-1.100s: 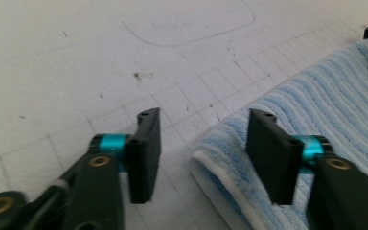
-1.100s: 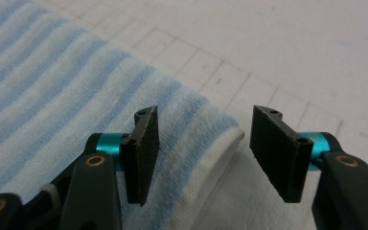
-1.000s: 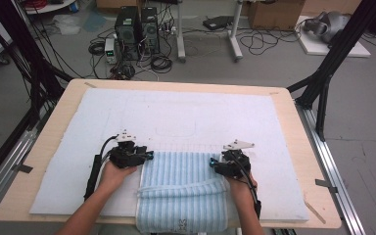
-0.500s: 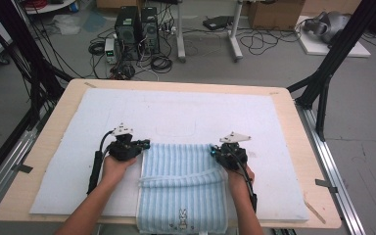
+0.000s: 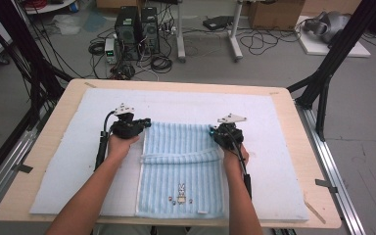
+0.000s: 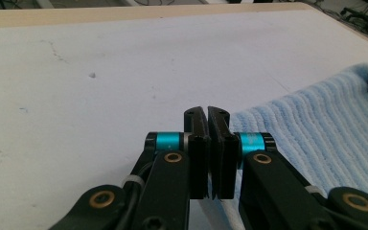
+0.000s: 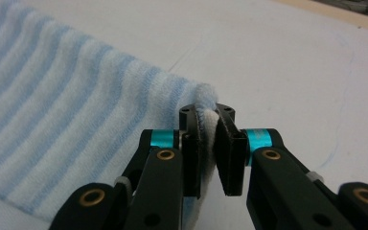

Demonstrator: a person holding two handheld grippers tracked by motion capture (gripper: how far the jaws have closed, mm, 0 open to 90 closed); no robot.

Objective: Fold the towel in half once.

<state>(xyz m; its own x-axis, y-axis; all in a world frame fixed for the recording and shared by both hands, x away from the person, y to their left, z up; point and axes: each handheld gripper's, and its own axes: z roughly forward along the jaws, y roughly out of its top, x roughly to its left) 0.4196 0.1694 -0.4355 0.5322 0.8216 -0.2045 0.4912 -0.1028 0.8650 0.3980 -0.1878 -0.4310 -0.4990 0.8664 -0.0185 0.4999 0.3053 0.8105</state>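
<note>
A light blue striped towel (image 5: 181,166) with a small bunny motif lies on the pale mat (image 5: 274,147), and a fold ridge crosses its middle. My left gripper (image 5: 144,123) is shut at the towel's far left corner. In the left gripper view the left gripper (image 6: 207,112) has its jaws pressed together, with the towel (image 6: 316,129) spreading to their right. My right gripper (image 5: 214,131) is shut on the far right corner. In the right gripper view the right gripper (image 7: 206,112) has just been closing and pinches the towel (image 7: 52,110) by its hem.
The wooden table (image 5: 54,132) shows as a border around the mat. Black frame struts (image 5: 323,83) rise at both sides. Computer cases (image 5: 137,24) and cables lie on the floor beyond the far edge. Bare mat lies beyond the towel.
Both grippers have moved toward the far side of the table with the towel's corners. The towel now lies stretched out longer over the mat.
</note>
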